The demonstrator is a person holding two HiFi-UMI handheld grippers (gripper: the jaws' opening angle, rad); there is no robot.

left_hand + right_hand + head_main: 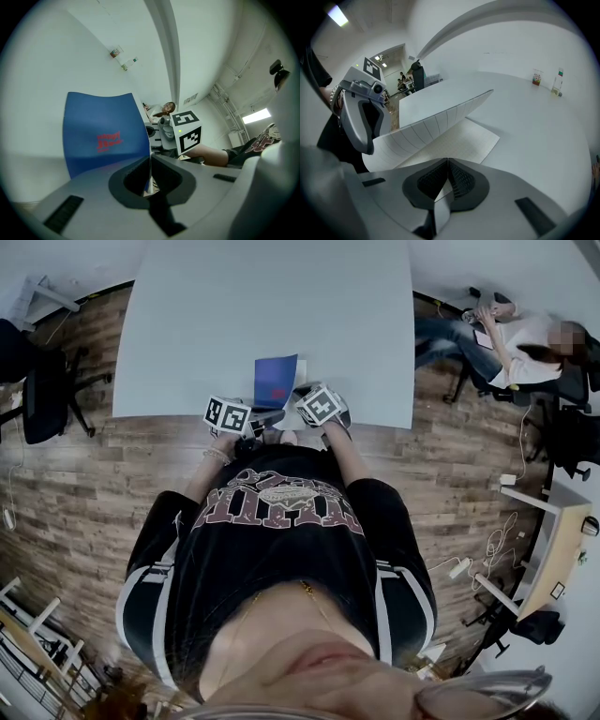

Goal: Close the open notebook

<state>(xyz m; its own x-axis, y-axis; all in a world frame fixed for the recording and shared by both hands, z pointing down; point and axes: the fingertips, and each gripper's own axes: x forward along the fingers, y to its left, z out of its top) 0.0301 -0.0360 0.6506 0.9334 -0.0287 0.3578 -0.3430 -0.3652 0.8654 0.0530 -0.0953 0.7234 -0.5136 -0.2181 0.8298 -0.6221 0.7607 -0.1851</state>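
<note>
The notebook (pixel 277 379) lies open near the front edge of the white table (pixel 272 296), its blue cover (pixel 103 136) raised almost upright. My left gripper (pixel 150 157) is shut on the cover's near edge, and in the head view it sits left of the book (pixel 258 418). In the right gripper view the cover's lined white inside (pixel 436 126) arches over a squared page (pixel 461 140) lying flat. My right gripper (pixel 448 160) has its jaws together, with a pale sheet edge pinched between the pads; it sits right of the book (pixel 302 399).
Two small bottles (pixel 546 79) stand far off on the table. A person (pixel 511 343) sits on a chair beyond the table's right corner. A dark office chair (pixel 47 390) stands at the left, and a wooden desk (pixel 553 540) with cables at the right.
</note>
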